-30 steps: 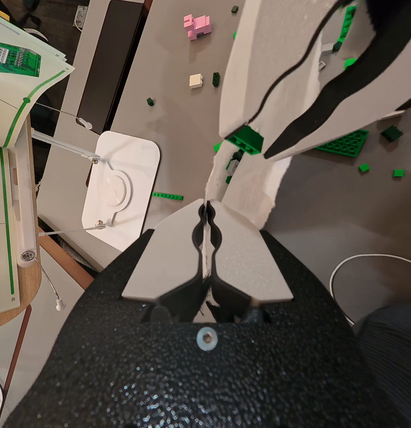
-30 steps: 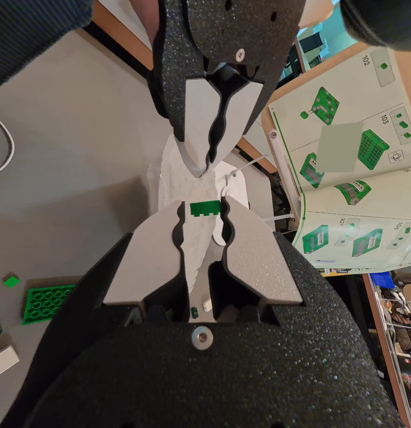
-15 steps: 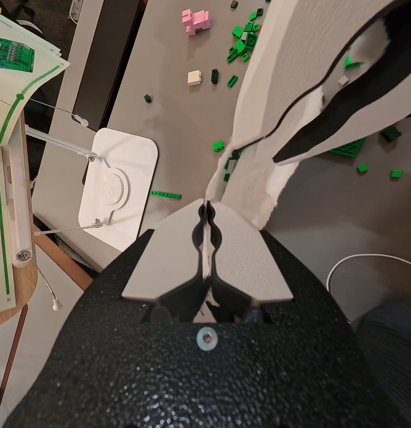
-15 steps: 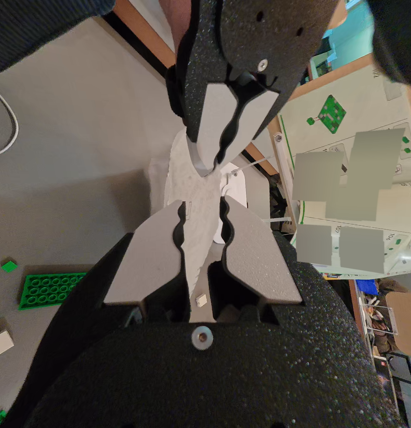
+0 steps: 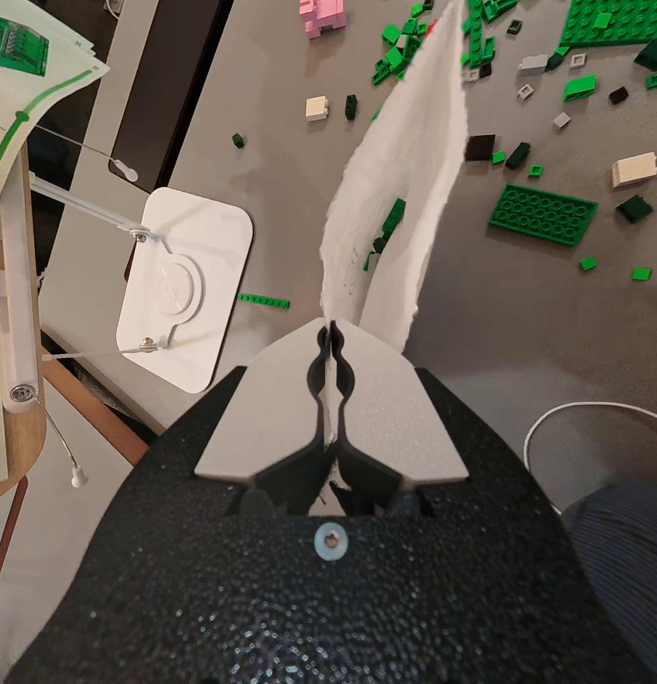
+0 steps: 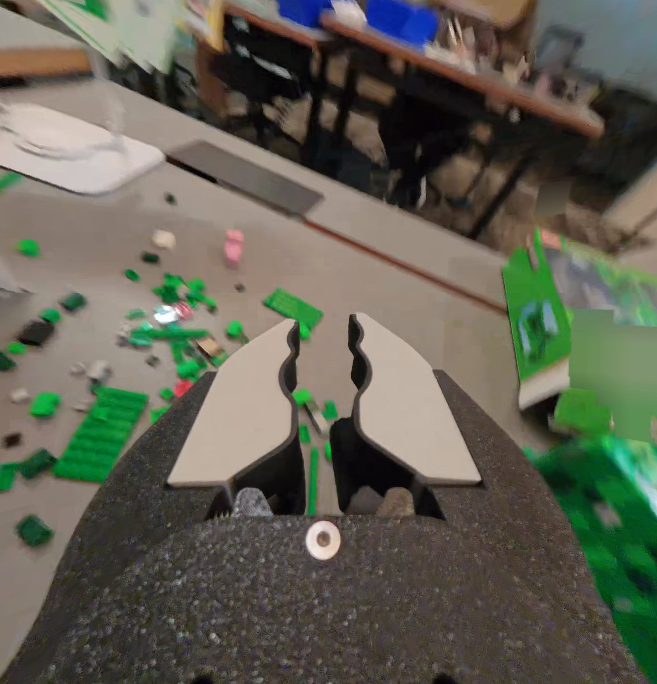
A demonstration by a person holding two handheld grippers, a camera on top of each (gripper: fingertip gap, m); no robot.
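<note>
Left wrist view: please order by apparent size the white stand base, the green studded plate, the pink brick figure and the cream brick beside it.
1. white stand base
2. green studded plate
3. pink brick figure, partly cut by the frame edge
4. cream brick

The last two lie farther away, so they look smaller.

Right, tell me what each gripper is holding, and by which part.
The left gripper is shut on the torn white paper bag, pinching its lower edge between the fingertips. The right gripper is open and holds nothing.
</note>
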